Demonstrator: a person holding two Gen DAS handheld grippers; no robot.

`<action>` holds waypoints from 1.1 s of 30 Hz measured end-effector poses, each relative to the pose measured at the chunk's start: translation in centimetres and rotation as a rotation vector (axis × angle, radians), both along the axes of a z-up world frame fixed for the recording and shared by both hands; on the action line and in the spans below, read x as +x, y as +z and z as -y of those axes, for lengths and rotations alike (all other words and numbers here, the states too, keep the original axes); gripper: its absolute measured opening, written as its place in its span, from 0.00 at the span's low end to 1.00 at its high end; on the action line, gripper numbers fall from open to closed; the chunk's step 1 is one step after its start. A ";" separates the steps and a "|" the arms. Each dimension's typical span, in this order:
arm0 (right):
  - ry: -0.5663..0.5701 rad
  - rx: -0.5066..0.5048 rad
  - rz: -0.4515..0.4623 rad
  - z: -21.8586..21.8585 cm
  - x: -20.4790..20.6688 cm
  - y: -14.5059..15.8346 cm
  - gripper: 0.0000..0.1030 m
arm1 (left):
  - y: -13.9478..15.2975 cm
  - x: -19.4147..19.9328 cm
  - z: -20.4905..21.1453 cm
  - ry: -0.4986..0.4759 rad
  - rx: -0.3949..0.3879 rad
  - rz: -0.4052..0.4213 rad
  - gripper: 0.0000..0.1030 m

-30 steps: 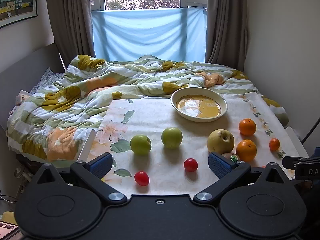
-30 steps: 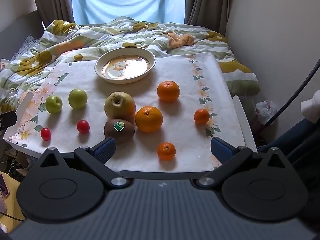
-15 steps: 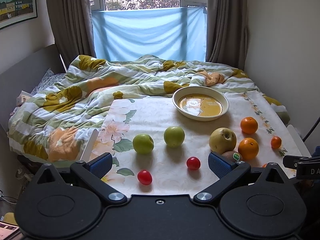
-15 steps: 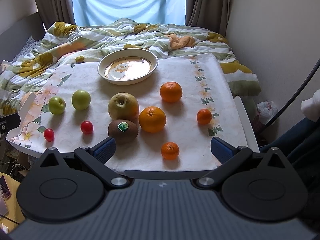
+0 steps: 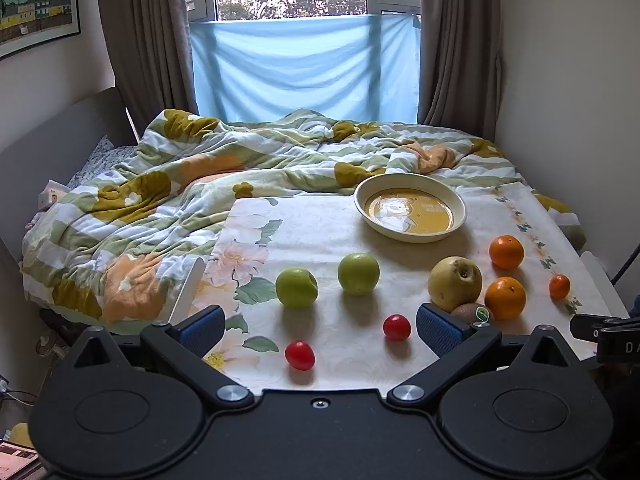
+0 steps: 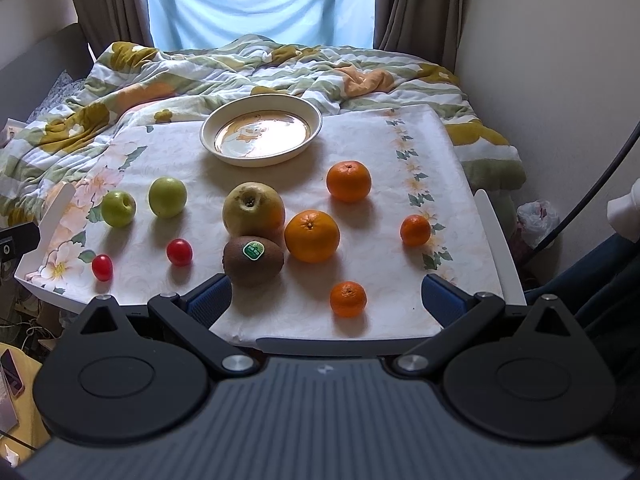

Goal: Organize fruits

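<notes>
We see both tools spread wide, holding nothing: left gripper (image 5: 318, 330), right gripper (image 6: 326, 300). Fruit lies loose on the tablecloth (image 6: 372, 148); the kiwi (image 6: 253, 260) seems to touch the pear (image 6: 253, 209). The bowl (image 6: 261, 130) holds no fruit.

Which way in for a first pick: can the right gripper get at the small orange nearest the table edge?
Probably yes: the right gripper is open, and the small orange sits apart from other fruit.
</notes>
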State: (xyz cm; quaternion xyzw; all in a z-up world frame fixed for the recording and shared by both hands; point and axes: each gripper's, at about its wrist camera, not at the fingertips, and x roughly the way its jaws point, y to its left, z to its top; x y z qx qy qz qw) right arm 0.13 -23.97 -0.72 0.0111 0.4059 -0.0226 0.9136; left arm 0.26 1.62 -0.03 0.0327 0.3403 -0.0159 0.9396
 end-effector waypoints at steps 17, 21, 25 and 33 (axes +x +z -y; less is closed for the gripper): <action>0.001 -0.001 0.000 -0.4 0.0 0.0 1.00 | 0.0 0.1 0.1 0.001 0.000 0.000 1.00; 0.001 0.000 -0.001 -0.4 0.0 0.0 1.00 | 0.0 0.1 0.1 0.000 0.000 0.000 1.00; 0.002 -0.001 -0.001 -0.4 0.0 0.0 1.00 | 0.0 0.1 0.1 0.000 0.000 0.000 1.00; 0.002 0.001 -0.001 -0.5 0.0 0.1 1.00 | 0.0 0.1 0.1 0.000 0.000 0.000 1.00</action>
